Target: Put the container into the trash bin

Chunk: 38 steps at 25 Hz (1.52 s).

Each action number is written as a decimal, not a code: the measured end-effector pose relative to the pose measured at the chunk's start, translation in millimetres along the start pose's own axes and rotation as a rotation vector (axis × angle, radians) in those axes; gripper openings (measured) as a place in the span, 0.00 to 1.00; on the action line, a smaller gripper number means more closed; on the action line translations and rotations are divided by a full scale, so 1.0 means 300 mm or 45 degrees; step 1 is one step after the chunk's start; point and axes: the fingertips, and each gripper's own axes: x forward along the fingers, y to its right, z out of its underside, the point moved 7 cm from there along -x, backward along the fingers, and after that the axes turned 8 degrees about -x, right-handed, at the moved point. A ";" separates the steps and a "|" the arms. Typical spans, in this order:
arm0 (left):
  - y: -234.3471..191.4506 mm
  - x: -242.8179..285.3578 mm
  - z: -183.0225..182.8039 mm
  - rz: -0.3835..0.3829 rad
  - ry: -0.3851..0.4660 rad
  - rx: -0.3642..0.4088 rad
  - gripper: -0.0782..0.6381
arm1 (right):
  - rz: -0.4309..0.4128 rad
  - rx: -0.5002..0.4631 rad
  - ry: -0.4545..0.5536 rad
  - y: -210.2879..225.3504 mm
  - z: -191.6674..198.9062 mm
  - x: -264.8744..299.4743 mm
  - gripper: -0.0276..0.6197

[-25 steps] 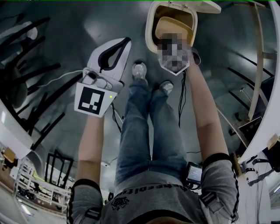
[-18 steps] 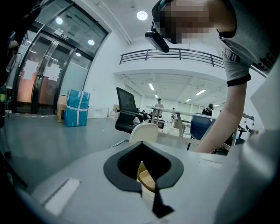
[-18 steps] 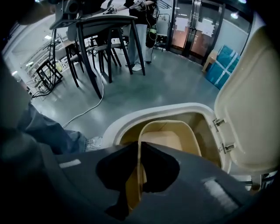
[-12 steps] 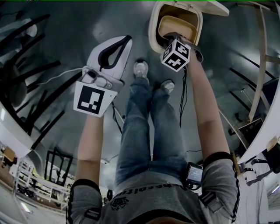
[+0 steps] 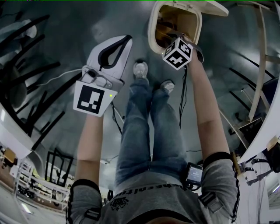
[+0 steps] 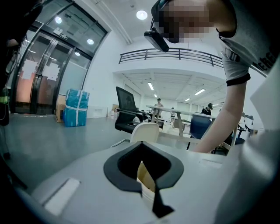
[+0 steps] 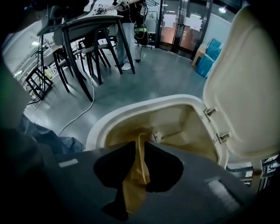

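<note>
The cream trash bin stands open on the floor ahead of the person's feet, its lid tipped back. My right gripper reaches into its mouth, marker cube uppermost. In the right gripper view the jaws are shut on the thin tan wall of the container, held edge-on over the bin's rim beside the raised lid. Only a tan sliver of the container shows from the head. My left gripper hangs to the left over the floor, shut and holding nothing.
Dark chairs and a white table edge line the left side. A cable runs across the floor. The person's shoes stand just short of the bin. More dark chairs stand beyond it, and an office chair.
The broad tan face of the container filled the bin's mouth before; now it sits lower and edge-on inside. The right gripper shifted slightly right. The left gripper barely moved.
</note>
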 end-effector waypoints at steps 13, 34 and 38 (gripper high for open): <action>0.048 0.008 -0.013 0.029 0.008 0.018 0.13 | 0.032 0.359 0.229 -0.014 0.009 -0.126 0.05; 0.217 0.077 -0.095 0.128 0.051 0.053 0.13 | 0.334 0.823 0.638 -0.065 0.129 -0.572 0.05; 0.252 0.088 -0.113 0.144 0.051 0.068 0.13 | 0.374 0.831 0.698 -0.078 0.136 -0.650 0.05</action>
